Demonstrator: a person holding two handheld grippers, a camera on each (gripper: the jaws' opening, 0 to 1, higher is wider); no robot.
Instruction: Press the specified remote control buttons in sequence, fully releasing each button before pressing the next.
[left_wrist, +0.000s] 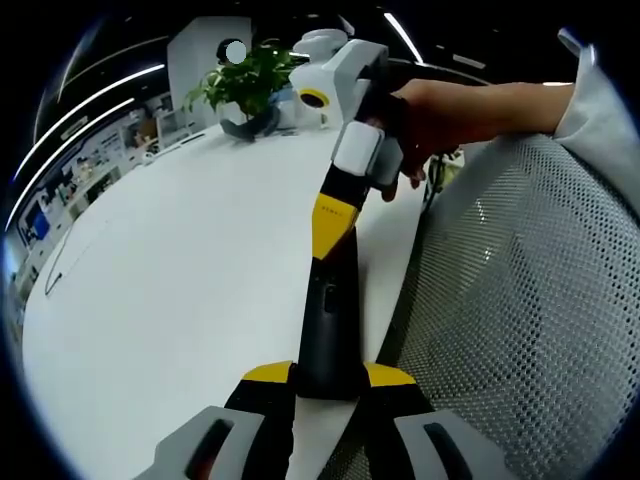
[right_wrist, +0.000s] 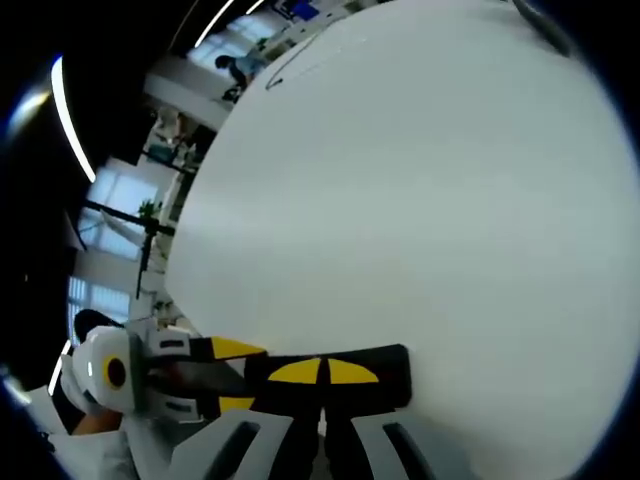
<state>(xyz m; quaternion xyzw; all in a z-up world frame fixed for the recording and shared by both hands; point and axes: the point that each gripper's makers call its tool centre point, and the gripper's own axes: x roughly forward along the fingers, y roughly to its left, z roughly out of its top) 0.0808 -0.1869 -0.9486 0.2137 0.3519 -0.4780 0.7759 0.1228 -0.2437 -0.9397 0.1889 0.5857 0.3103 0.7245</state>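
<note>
One remote (left_wrist: 330, 320), two grippers (left_wrist: 330, 385) (right_wrist: 322, 372)

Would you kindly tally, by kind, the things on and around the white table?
Remote control: 1
Grippers, left and right: 2
Potted plant: 1
Mesh chair: 1
White table: 1
Total: 6
</note>
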